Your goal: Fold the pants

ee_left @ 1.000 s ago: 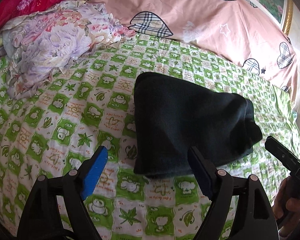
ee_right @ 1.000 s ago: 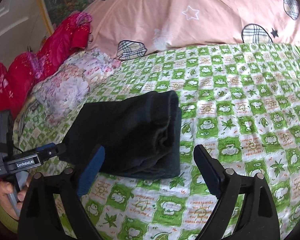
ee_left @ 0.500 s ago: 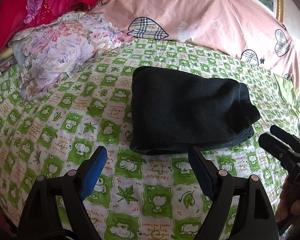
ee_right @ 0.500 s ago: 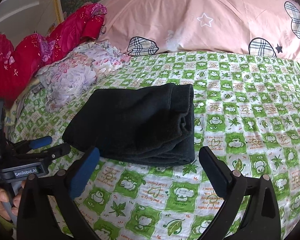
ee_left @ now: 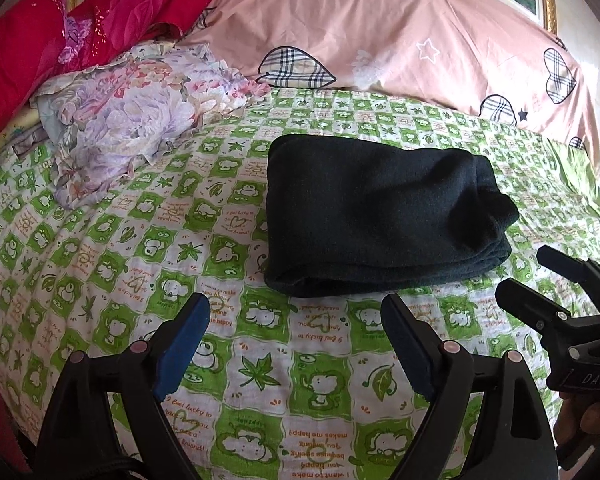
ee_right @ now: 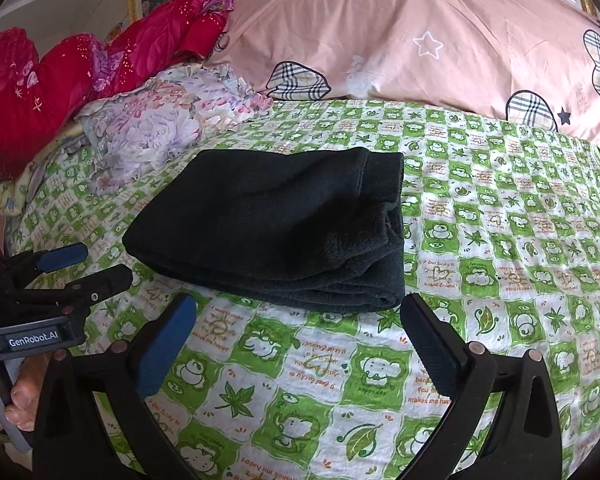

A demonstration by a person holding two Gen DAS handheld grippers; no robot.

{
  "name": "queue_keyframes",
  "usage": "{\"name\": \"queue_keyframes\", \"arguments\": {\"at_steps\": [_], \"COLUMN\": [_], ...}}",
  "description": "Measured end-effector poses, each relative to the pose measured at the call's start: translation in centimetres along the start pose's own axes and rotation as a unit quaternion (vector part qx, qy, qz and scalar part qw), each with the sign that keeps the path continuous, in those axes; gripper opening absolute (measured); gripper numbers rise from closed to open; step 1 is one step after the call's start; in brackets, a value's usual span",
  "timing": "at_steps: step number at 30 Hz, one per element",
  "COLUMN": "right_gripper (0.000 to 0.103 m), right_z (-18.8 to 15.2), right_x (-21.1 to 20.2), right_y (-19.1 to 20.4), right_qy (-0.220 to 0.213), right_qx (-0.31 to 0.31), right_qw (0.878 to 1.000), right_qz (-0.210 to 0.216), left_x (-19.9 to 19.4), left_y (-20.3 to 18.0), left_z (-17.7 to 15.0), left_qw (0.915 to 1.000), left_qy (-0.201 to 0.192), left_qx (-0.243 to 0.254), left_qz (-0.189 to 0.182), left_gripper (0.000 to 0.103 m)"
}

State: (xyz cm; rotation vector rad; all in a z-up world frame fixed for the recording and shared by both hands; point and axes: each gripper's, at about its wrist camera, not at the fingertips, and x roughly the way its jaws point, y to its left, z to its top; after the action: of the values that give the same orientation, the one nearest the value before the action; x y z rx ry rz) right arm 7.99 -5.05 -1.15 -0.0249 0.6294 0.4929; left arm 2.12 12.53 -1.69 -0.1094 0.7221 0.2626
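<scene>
Folded black pants (ee_left: pixel 384 216) centred on green-checked bed sheet (ee_left: pixel 100 264), print partly reading "makes me happy". Left gripper (ee_right: pixel 84 268), labelled "GenRobot.AI", just opened wider, empty; right gripper (ee_right: pixel 300 344) spread, empty.

My left gripper (ee_left: pixel 296 322) hangs wide apart over the green sheet (ee_left: pixel 100 264), its jaws having just been opening with nothing between them. The folded dark pants (ee_left: pixel 384 220) lie just beyond, my right gripper (ee_left: pixel 536 276) beside them.

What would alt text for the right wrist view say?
Folded dark pants lie on a green-and-white checked sheet, free of both grippers. The open right gripper hovers empty just in front; the left gripper shows at the left edge. Behind are a pink quilt and floral cloth.
</scene>
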Motion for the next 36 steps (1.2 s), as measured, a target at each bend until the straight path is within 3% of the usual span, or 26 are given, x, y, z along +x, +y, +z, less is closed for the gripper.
{"name": "queue_keyframes", "arguments": {"at_steps": [14,36], "right_gripper": [0.102,0.102], "right_z": [-0.1,0.8], "right_x": [0.6,1.2], "right_y": [0.3,1.5], "right_qy": [0.014,0.028], "right_qx": [-0.021,-0.064], "right_qw": [1.000,0.998], "right_qz": [-0.002,-0.002], "left_x": [0.5,0.7], "left_y": [-0.2,-0.4], "left_z": [-0.6,-0.4], "left_qw": [0.9991,0.9987], "left_qy": [-0.001,-0.006], "left_qx": [0.028,0.038], "left_qz": [0.033,0.031], "left_gripper": [0.093,0.099]}}
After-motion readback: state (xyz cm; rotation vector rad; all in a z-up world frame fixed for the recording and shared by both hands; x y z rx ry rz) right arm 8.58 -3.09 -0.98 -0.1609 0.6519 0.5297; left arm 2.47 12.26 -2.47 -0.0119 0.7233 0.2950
